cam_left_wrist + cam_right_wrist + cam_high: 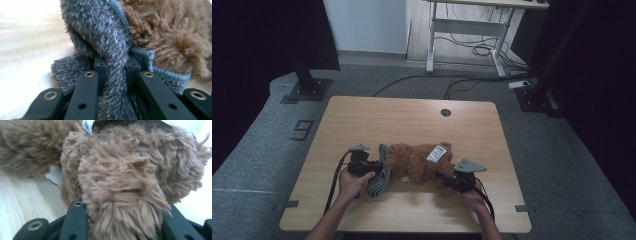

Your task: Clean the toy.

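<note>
Bear (417, 162) lying across the table (362, 120) mid-front, brown plush, white tag (437, 153) up on its back, and a grey fuzzy cloth (381, 176) bunched at its left end, touching the fur. Left gripper (374, 167) in from the left w/ the hand (352, 184) behind it, jaws pinched tight on the cloth; in the left gripper view a fold of the cloth (110, 50) runs straight up between the two black pads (100, 66), stitched blue-grey edge curling off to the right against the bear (172, 32). Solid pinch there, fabric squeezed thin between the tips. Right side now: right gripper (447, 181) at the bear's near-right end, grey plate on top, hand (474, 200) trailing back w/ the cable. Right gripper view has a thick tuft of brown fur (120, 195), looks like a limb, sitting between the jaws, both black arms flanking it low in frame, fur spilling over them; clamped on the bear, jaws only partway in since the plush is bulky. Tag (86, 125) peeks at the top edge there too. Bear flat on the wood, not lifted, both grippers low at table level, one on each end.
</note>
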Demonstrator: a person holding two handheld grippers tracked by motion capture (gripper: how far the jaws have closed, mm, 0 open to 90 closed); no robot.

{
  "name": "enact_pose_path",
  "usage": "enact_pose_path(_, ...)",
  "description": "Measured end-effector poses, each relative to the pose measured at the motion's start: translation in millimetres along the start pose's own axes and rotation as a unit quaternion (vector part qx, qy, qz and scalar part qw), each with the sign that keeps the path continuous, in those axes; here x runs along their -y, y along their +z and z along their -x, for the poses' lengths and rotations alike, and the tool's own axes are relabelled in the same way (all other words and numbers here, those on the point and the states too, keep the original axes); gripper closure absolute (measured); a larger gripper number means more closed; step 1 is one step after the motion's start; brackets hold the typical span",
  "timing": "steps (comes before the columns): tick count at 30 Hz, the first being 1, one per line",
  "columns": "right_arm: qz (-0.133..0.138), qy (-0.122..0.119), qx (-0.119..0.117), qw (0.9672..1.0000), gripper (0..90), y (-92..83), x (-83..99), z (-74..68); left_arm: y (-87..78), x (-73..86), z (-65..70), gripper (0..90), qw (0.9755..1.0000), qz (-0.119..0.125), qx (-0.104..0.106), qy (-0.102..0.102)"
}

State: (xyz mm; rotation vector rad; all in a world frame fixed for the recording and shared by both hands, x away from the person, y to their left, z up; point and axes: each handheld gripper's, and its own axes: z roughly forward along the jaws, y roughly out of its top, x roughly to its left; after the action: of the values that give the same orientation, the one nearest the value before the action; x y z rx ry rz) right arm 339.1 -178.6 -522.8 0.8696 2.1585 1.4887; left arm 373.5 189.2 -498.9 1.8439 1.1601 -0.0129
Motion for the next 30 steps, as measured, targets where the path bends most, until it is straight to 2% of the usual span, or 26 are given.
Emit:
enact_pose_path(3, 0.031, -0.048, 0.026, 0.998, 62.9, 0.5, -4.1, -0.5, -3.5, -10.5, -3.4, 77.1, 0.9992, 0.035, 0.017, -0.005)
enact_pose_path(5, 0.049, -0.066, 0.042, 0.9957, 62.6, 2.1, -5.6, 3.8, -3.4, -17.5, -5.7, 77.0, 0.9986, 0.05, 0.015, -0.003)
enact_pose_path(6, 0.05, -0.069, 0.048, 0.9952, 62.2, 3.5, -5.7, 6.9, -2.8, -19.7, -7.5, 76.9, 0.9985, 0.053, 0.012, -0.002)
enact_pose_path(8, 0.038, -0.085, 0.061, 0.9938, 61.0, 7.2, -3.9, 13.6, 0.4, -20.6, -11.6, 76.7, 0.9989, 0.046, 0.009, -0.002)
enact_pose_path(11, 0.016, -0.094, 0.067, 0.9932, 59.7, 9.7, 1.7, 20.0, 5.9, -14.2, -16.2, 76.4, 0.9995, 0.031, 0.004, -0.004)
enact_pose_path(15, -0.003, -0.1, 0.057, 0.9933, 57.6, 5.0, 7.9, 16.8, 4.6, -3.5, -18.5, 76.0, 0.9997, 0.024, 0.007, -0.007)
enact_pose_path(18, -0.018, -0.098, 0.043, 0.9941, 53.7, -2.1, 13.4, 10.8, -2.9, 1.9, -17.2, 75.1, 0.9998, 0.017, 0.01, -0.003)
enact_pose_path(20, -0.033, -0.105, 0.037, 0.9932, 52.5, -6.9, 17.8, 7.5, -10.6, 3.3, -15.6, 74.5, 0.9998, 0.017, 0.012, -0.001)
enact_pose_path(24, -0.039, -0.089, 0.028, 0.9949, 51.0, -14.0, 25.1, 6.8, -27.1, -2.9, -5.0, 74.2, 0.999, 0.04, 0.018, 0.007)
enact_pose_path(30, -0.041, -0.075, 0.018, 0.9961, 47.3, -15.9, 25.4, 6.8, -36.8, -26.9, 37.5, 74.3, 0.9954, 0.064, 0.021, 0.068)
